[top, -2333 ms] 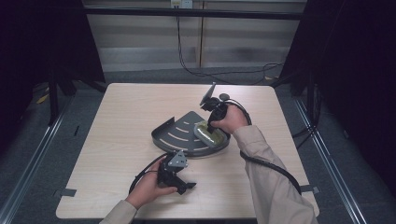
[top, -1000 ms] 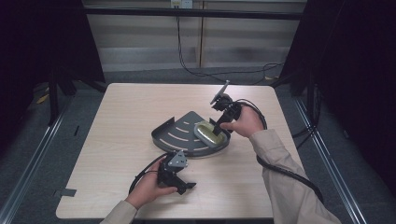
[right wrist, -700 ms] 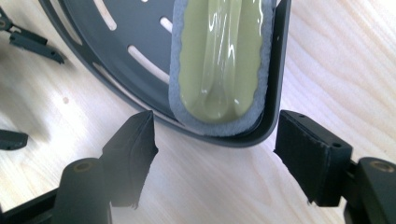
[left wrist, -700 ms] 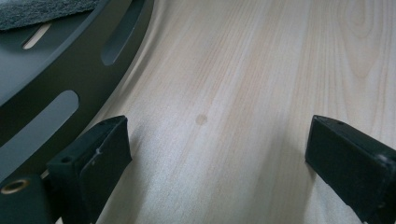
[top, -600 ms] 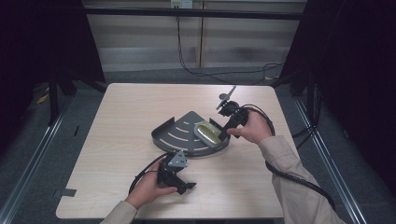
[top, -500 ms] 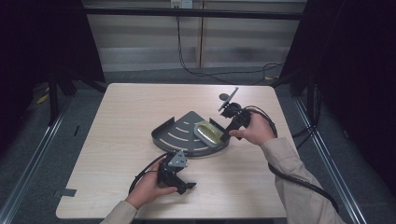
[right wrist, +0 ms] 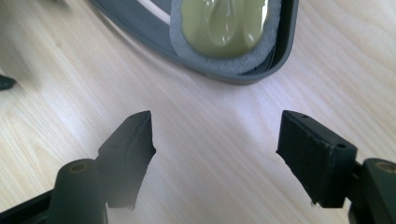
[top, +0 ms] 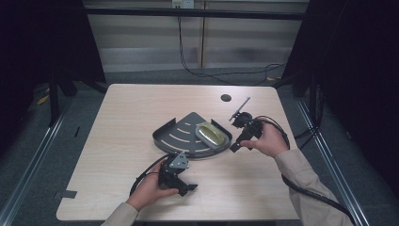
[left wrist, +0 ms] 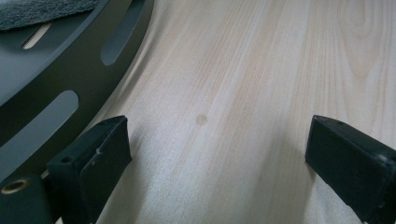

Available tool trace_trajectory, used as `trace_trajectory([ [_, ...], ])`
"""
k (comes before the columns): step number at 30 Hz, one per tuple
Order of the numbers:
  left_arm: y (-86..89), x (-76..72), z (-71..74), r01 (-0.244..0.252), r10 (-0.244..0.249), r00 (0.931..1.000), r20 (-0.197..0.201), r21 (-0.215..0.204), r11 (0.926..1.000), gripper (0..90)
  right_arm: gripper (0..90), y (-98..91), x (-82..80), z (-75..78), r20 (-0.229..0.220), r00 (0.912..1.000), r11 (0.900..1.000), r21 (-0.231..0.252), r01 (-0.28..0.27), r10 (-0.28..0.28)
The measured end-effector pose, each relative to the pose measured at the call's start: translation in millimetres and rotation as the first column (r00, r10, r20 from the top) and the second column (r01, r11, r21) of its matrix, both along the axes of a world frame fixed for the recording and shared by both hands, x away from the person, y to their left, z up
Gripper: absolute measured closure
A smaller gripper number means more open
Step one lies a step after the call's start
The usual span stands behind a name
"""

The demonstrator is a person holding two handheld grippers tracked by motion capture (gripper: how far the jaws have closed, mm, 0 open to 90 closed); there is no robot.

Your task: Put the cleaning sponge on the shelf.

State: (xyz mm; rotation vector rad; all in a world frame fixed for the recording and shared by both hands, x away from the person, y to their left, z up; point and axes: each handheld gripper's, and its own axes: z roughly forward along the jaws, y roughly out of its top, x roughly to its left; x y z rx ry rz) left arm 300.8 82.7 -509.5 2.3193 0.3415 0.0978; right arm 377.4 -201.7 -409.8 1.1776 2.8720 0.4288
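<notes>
Right fingers (right wrist: 317, 156) wide, just opening, holding nothing. Left fingers (left wrist: 88, 163) wide, empty. Risk: bump tray (top: 176, 139), sponge (top: 211, 135) slides off onto table (top: 131, 108).

— What can't I make out from here?
— In my right gripper view, the scrubbing pad (right wrist: 223, 32) and grey tray (right wrist: 285, 42) run off the top edge, and the frame's upper left is blurred.
— And my left gripper view?
— The tray's rim (left wrist: 70, 70) is cut off at upper left.
</notes>
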Motion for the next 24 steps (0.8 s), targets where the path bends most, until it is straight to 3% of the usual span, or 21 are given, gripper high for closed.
trace_trajectory([
  [6,0.0,-0.1,0.0,0.0,0.0,1.0,-0.003,0.001,1.0,6.2,25.9,-11.2,-12.0,-6.9,0.001,1.0,0.9996,0.028,-0.001,0.001],
  [18,0.0,-0.2,0.1,-0.001,0.001,1.0,-0.003,0.003,1.0,6.2,25.5,-34.0,-46.5,-27.1,0.043,0.999,0.9994,0.033,0.006,-0.008],
  [24,0.0,-0.1,0.1,-0.001,0.001,1.0,-0.001,0.004,1.0,6.2,26.0,-41.2,-60.2,-38.2,0.048,0.9988,0.9999,0.007,0.013,-0.014],
])
